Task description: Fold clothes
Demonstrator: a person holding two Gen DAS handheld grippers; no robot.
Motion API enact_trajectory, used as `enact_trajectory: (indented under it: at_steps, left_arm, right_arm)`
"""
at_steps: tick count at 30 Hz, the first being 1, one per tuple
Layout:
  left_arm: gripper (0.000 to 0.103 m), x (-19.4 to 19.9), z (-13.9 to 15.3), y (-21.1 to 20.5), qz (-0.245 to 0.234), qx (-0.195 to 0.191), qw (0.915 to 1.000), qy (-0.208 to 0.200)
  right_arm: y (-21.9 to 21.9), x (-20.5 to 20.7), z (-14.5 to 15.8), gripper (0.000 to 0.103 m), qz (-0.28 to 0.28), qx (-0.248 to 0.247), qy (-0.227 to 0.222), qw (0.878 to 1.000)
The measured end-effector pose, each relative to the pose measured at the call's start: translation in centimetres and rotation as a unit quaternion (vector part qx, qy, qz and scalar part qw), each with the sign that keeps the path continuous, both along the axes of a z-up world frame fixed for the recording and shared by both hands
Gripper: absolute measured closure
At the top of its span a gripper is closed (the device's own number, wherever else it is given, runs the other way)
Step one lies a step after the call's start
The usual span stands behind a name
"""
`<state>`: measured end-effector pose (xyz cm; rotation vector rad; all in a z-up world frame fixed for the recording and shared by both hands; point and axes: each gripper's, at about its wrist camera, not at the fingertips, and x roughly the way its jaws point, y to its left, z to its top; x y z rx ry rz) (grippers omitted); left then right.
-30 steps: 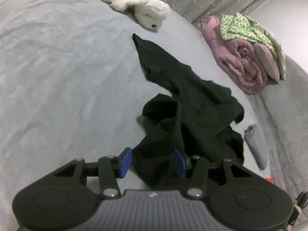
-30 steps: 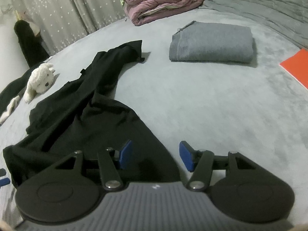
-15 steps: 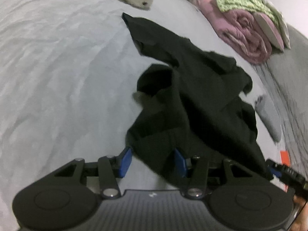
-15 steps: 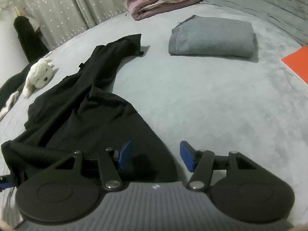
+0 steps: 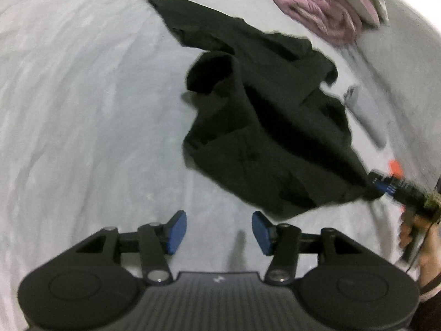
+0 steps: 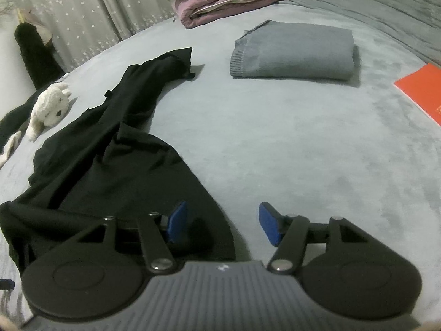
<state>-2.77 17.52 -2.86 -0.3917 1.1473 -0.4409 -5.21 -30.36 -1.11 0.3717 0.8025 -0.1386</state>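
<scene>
Bed (image 5: 69,110): pale grey cover, wrinkled at the left of the left wrist view; it carries everything here.
Left claw (image 5: 219,230): bottom centre of the left wrist view, blue pads apart with only bare bed cover between them; its jaws have just been opening, and the garment's nearest edge lies just beyond the tips.
Black garment (image 5: 264,127): crumpled and unfolded on the bed, running from the upper middle of the left wrist view down to the lower right; in the right wrist view it fills the left half, one narrow end reaching toward the folded grey piece.
Soft toy (image 6: 49,104): white, lying at the left edge of the right wrist view, just beside the garment.
Pink quilt (image 6: 228,0): rolled bundle at the top centre of the right wrist view, with a green patterned cloth on it.
Right claw (image 6: 223,223): bottom centre of the right wrist view, pads apart; the left pad sits over the garment's edge, the right pad over bare cover, nothing pressed between them.
Grey folded garment (image 6: 295,52): neat, upper right of centre in the right wrist view, well apart from the black one.
Orange item (image 6: 421,93): flat, at the right edge of the right wrist view.
Hand (image 5: 419,237): at the right edge of the left wrist view, blurred, gripping the right claw's handle.
</scene>
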Motion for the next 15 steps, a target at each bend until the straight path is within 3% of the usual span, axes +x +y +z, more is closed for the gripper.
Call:
enact_trajectory:
  at_steps: [3, 6, 10, 15]
  left_arm:
    - [0.045, 0.5, -0.2, 1.6, 0.047, -0.055, 0.9972, 0.016]
    - [0.045, 0.6, 0.7, 2.3, 0.086, -0.083, 0.9928, -0.009]
    - [0.045, 0.5, 2.3, 1.5, 0.096, -0.080, 0.9899, -0.068]
    - [0.045, 1.4, 2.0, -1.2, 0.072, -0.046, 0.9929, -0.082]
  right_arm:
    - [-0.1, 0.0, 0.0, 0.041, -0.001, 0.002, -0.001, 1.000]
    - [0.0, 0.1, 0.1, 0.040, 0.001, 0.002, -0.002, 1.000]
    - [0.2, 0.2, 0.0, 0.040, 0.006, 0.001, -0.001, 1.000]
    - [0.4, 0.4, 0.0, 0.040, 0.009, 0.001, 0.000, 1.000]
